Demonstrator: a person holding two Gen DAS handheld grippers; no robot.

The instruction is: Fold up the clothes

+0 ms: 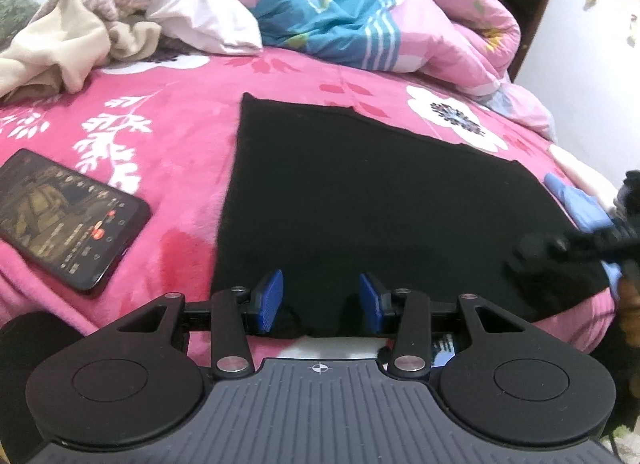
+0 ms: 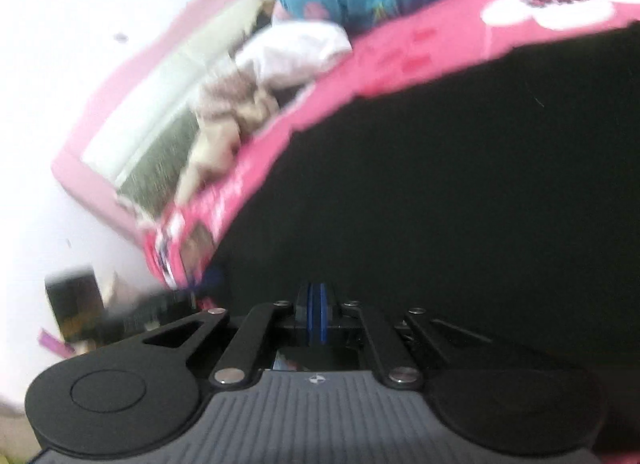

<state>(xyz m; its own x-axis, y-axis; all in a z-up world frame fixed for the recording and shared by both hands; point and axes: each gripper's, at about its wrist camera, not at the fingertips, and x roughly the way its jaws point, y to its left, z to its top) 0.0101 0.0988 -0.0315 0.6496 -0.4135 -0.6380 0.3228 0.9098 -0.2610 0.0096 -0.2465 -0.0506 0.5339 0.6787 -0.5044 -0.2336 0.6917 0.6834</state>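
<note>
Left wrist view: the left gripper [image 1: 321, 302], blue pads spread, straddles the near edge of a flat black knit garment [image 1: 380, 200] on a pink floral blanket [image 1: 168, 136] at frame centre. Right wrist view, blurred: the right gripper [image 2: 316, 316] has its pads pressed together over the black cloth filling the frame's right; whether it pinches the cloth cannot be told.

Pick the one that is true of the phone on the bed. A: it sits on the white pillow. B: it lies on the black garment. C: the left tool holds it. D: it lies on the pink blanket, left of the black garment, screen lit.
D: the phone rests on the pink blanket, apart from the black garment to its right, with its screen lit.
</note>
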